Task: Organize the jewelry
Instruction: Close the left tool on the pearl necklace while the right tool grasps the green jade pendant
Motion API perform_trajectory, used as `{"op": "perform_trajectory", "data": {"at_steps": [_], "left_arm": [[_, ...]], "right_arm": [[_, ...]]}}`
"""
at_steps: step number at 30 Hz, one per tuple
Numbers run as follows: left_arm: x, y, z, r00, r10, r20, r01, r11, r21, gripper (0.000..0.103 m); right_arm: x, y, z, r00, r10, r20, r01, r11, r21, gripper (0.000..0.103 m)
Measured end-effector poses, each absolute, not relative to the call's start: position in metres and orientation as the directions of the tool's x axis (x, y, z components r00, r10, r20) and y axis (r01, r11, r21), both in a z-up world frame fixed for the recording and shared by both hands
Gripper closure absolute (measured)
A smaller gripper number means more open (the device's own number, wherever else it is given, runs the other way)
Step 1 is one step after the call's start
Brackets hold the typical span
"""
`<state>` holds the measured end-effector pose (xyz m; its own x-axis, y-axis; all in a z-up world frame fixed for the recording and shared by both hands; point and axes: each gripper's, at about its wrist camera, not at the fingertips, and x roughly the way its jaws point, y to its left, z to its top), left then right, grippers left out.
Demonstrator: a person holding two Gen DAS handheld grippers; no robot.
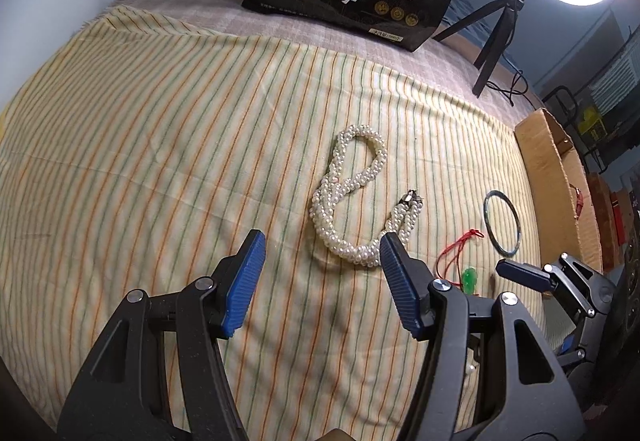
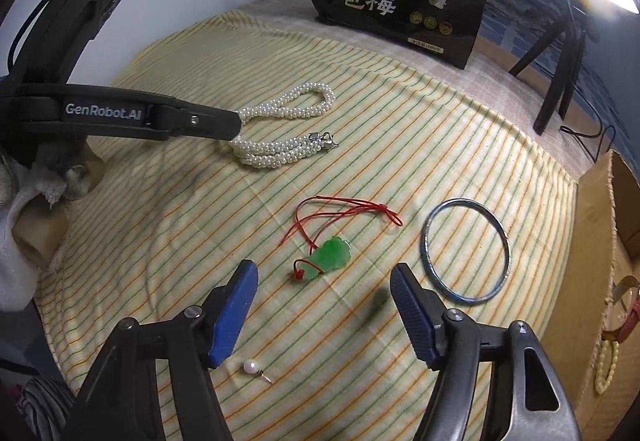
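Your left gripper [image 1: 322, 253] hung with its blue ribbed pads spread and nothing between them, poised just short of the twisted white pearl necklace [image 1: 352, 197], which lay looped on the yellow striped cloth [image 1: 160, 145]. Your right gripper [image 2: 324, 281] was likewise parted and empty; the green jade pendant on its red cord [image 2: 330, 253] lay on the cloth just ahead of the gap between the tips, neither pad pressing on it. Behind the right gripper's left finger lay a single loose pearl on a small metal pin [image 2: 251, 366]. Beside the pendant, to its right, sat the thin blue-green bangle [image 2: 466, 251], apart from both tools.

Further right stood an open brown cardboard box [image 2: 596, 225]. What looked like a red-strapped watch [image 2: 624, 317] and a pale bead bracelet [image 2: 606, 373] already rested inside, though the edge of the view was too warped to be sure. I judge the sorting barely begun: four pieces remained on the cloth, and none was yet gripped.
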<state>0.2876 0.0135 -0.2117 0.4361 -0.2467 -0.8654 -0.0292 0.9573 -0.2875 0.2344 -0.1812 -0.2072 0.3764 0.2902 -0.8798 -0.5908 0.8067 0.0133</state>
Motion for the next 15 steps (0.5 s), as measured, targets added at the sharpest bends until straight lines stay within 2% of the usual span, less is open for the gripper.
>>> {"op": "perform_trajectory", "data": {"at_steps": [6, 10, 13, 15], "left_arm": [[0.293, 0.009, -0.221, 0.436, -0.228, -0.871, -0.032, 0.963, -0.269, 0.043], [0.295, 0.006, -0.221, 0.446, -0.219, -0.868, -0.031, 0.965, -0.259, 0.054], [0.297, 0.003, -0.222, 0.448, -0.214, -0.868, -0.026, 0.967, -0.252, 0.065], [0.298, 0.001, -0.223, 0.446, -0.198, -0.873, -0.029, 0.972, -0.235, 0.073]], "right_arm": [[0.241, -0.179, -0.215, 0.375, 0.290, -0.880, -0.595, 0.804, 0.011, 0.034], [0.243, -0.178, -0.219, 0.373, 0.294, -0.880, -0.602, 0.798, 0.012, 0.035], [0.244, -0.179, -0.219, 0.370, 0.300, -0.879, -0.605, 0.796, 0.017, 0.043], [0.246, -0.181, -0.218, 0.369, 0.305, -0.878, -0.598, 0.801, 0.028, 0.053]]}}
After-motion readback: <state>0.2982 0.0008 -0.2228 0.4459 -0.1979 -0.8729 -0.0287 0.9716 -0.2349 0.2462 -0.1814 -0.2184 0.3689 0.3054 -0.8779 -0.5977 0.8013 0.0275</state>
